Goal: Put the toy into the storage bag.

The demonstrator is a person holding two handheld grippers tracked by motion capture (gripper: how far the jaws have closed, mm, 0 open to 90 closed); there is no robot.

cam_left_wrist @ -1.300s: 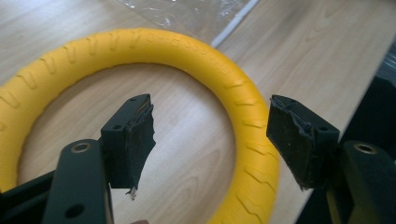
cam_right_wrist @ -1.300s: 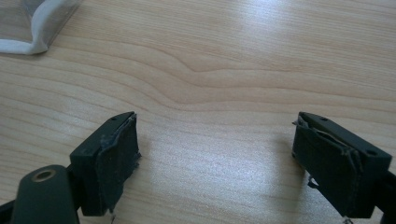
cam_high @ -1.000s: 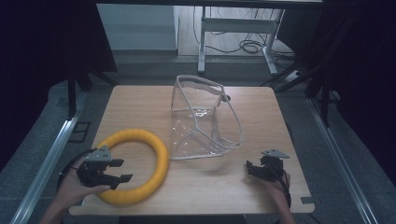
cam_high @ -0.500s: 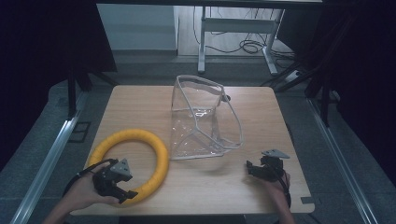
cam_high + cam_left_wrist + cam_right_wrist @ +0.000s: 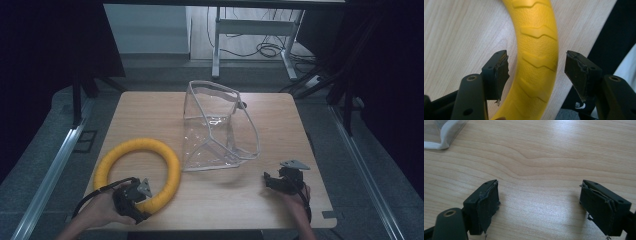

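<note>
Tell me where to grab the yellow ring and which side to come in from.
Grip the yellow ring across its tube at the near arc, where it lies flat on the table and nothing crowds it. Come from above, one jaw inside the hole, one outside. The left gripper already straddles that arc, jaws open; the tube's ridges should help the pads hold.

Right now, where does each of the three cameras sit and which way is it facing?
High view: above the near table edge, looking forward and down on the table, yellow ring and clear bag; both forearms and hands enter from below.
Left gripper view: rides the left gripper, looking down its open jaws straddling the ring.
Right gripper view: rides the right gripper, open jaws over bare wood, bag corner at top left.
Shared: the ring shows in the high and left gripper views.
</note>
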